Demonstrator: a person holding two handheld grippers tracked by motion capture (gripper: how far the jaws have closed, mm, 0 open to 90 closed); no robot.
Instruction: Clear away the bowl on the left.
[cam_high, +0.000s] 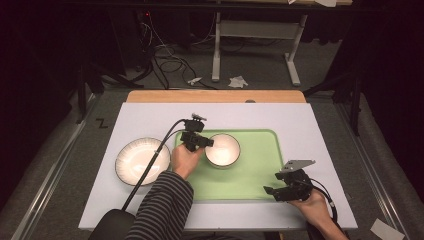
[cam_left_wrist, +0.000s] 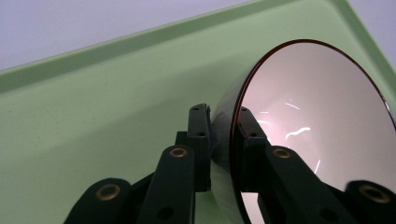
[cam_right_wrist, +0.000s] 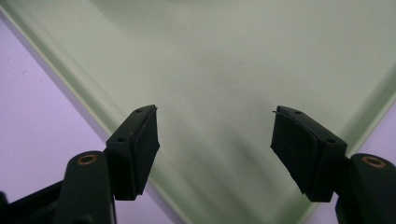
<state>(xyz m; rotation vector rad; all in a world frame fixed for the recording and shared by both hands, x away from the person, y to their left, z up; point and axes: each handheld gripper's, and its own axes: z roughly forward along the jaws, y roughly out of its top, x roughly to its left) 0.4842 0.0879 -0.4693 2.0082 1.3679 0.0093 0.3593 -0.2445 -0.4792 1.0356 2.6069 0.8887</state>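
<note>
Overhead, the left gripper pinches a small bowl by its rim on the green tray. Close up, its jaws clamp that rim; lift level. Meanwhile, the right gripper hovers open over the tray's corner.

A lab, dark all round: loose cables snake over grey carpet at 11 o'clock, a white bench frame stands at 12, and black curtains close off both sides.
</note>
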